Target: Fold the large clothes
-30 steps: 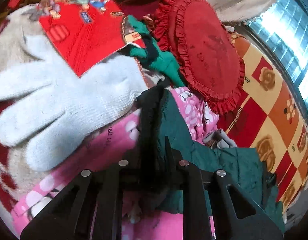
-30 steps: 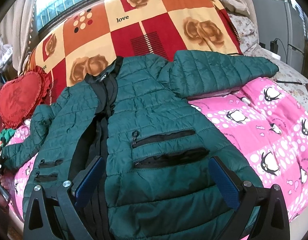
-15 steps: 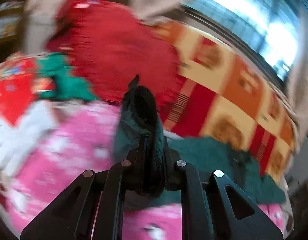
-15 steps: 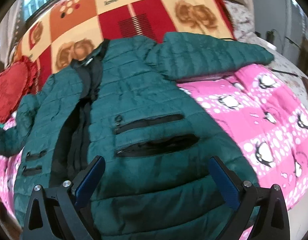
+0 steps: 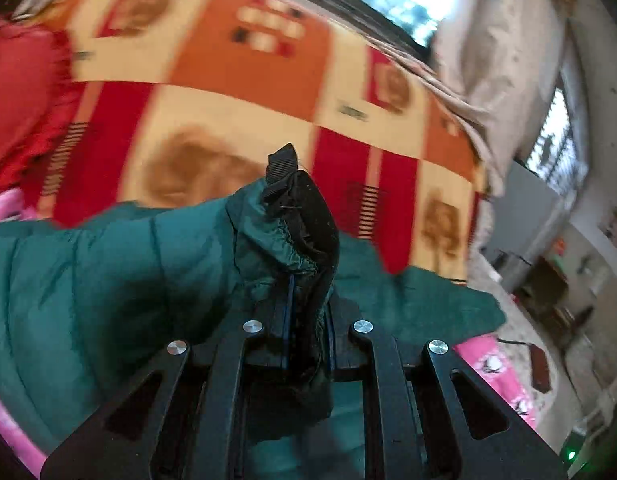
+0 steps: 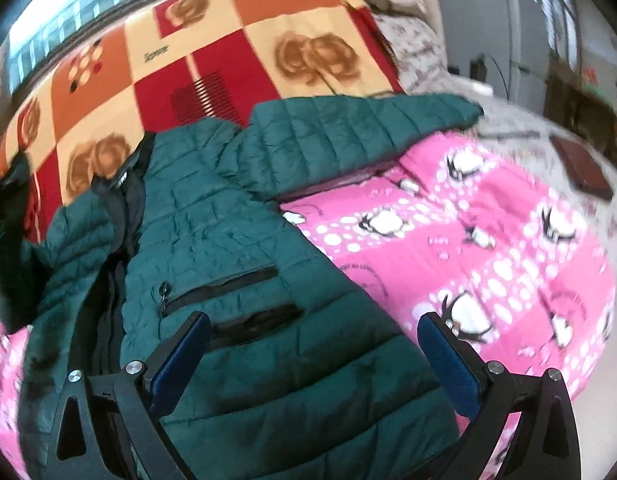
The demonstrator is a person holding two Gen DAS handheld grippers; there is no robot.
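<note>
The sleeve cuff [image 5: 304,216] has been lifted off the pink blanket [image 6: 468,232], pinched in the left gripper [image 5: 306,344]. The green jacket [image 6: 236,264] lies spread on that blanket; the right gripper [image 6: 314,344] hovers spread above its hem.

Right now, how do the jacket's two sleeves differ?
The left sleeve is lifted, its black-trimmed cuff pinched in the shut left gripper; the right sleeve lies flat and outstretched across the bed, and nothing grips it. The open right gripper hovers over the jacket's hem instead. Both sleeves are the same quilted dark green.
</note>
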